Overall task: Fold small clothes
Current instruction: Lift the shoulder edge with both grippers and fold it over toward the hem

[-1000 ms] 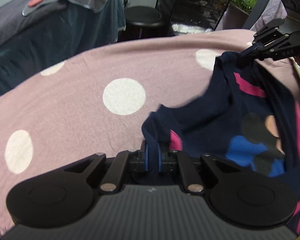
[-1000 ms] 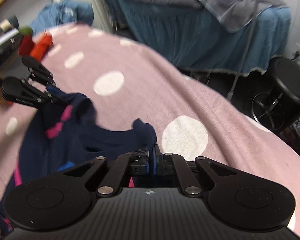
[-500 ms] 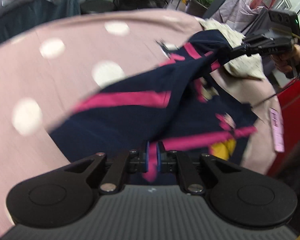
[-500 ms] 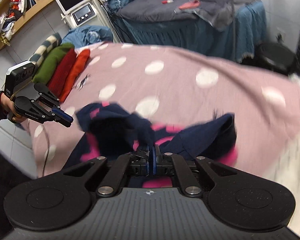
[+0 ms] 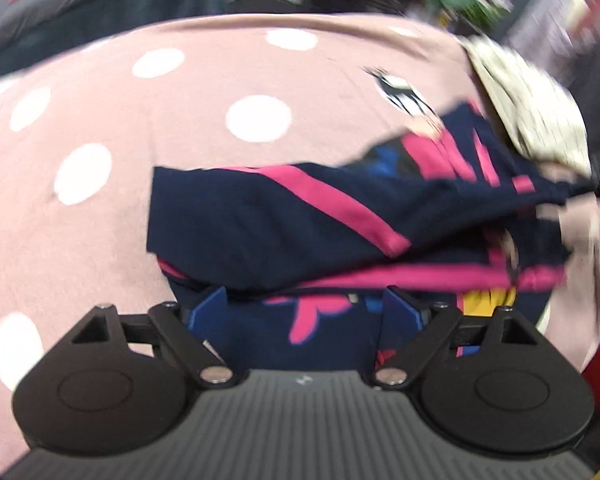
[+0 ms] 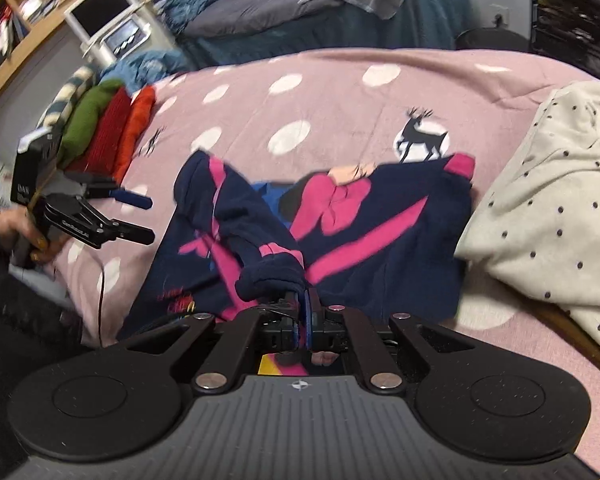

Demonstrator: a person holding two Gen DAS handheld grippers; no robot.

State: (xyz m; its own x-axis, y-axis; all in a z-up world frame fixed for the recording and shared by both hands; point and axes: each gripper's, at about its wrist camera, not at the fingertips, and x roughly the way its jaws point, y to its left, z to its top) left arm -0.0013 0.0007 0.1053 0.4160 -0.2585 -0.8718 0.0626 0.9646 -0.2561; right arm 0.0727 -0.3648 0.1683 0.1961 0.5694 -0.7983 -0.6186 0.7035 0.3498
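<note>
- The right wrist view alone takes in the whole bed: the navy garment (image 6: 380,240) with pink stripes lies doubled over on the pink spotted blanket (image 6: 320,92), a cream dotted cloth (image 6: 548,200) just beside its right edge, and rolled clothes (image 6: 104,136) in green, red and orange well off to the left
- That view also shows the left gripper (image 6: 150,218) from outside, held in a hand (image 6: 24,232) just left of the garment, its jaws apart with nothing between them
- The left wrist view is blurred; there the left gripper (image 5: 304,310) has just been opening, blue pads (image 5: 206,312) wide apart above the garment's (image 5: 280,220) near edge, not pressing it
- The right gripper (image 6: 302,310) is clamped shut on a bunched navy fold with a pink cuff at the garment's near edge
</note>
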